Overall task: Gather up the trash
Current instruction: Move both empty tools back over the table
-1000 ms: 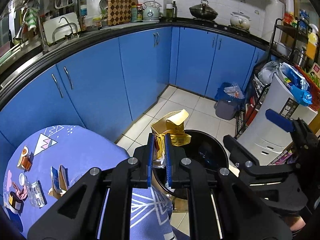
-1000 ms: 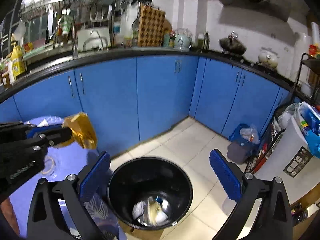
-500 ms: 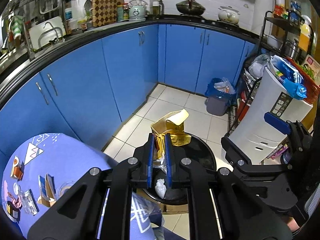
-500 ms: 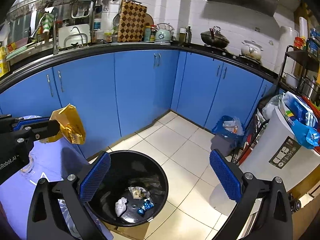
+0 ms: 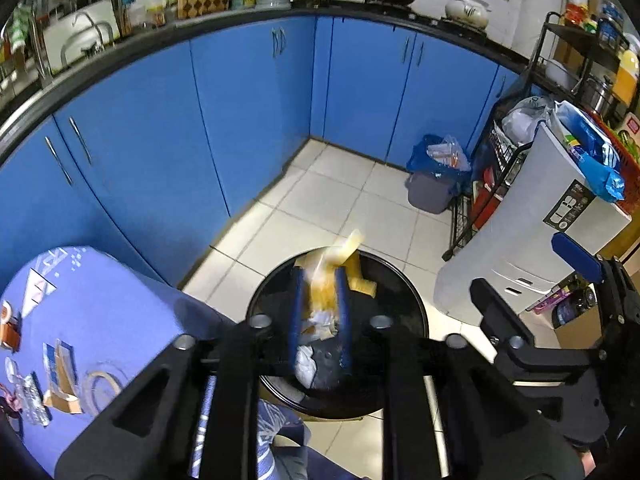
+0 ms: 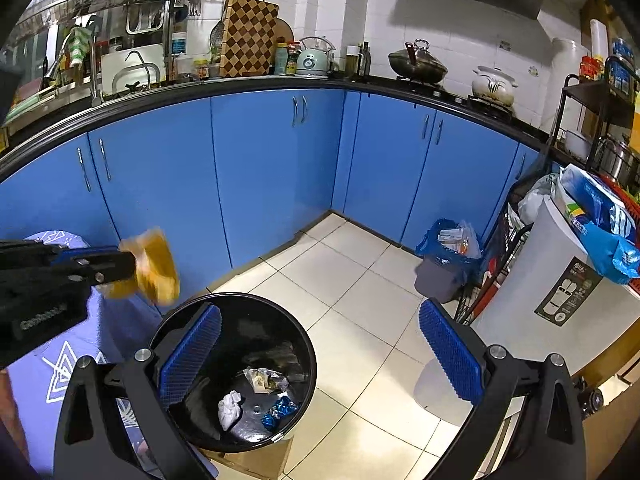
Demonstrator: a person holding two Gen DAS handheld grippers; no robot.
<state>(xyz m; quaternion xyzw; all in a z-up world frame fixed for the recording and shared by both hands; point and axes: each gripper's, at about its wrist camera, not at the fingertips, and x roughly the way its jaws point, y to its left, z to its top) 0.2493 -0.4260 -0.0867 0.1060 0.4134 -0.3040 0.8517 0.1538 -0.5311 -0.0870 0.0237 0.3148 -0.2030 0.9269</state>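
Note:
A crumpled yellow wrapper (image 5: 325,285) sits blurred between the fingers of my left gripper (image 5: 320,280), whose jaws now stand apart, right above the black round trash bin (image 5: 416,312). In the right wrist view the wrapper (image 6: 154,268) is blurred at the left gripper's tip (image 6: 116,266), just above the bin's rim (image 6: 236,296). My right gripper (image 6: 320,348) is wide open and empty over the bin, which holds a white wad, a blue wrapper and other scraps.
A table with a blue patterned cloth (image 5: 104,312) at the left holds several small wrappers (image 5: 60,372). Blue cabinets (image 6: 272,168) curve behind. A white appliance (image 6: 568,292), a rack and a small grey bin with a blue bag (image 6: 444,264) stand to the right.
My left gripper's jaws have parted and the yellow wrapper has gone blurred between them. Both grippers have shifted so the bin sits nearer the middle.

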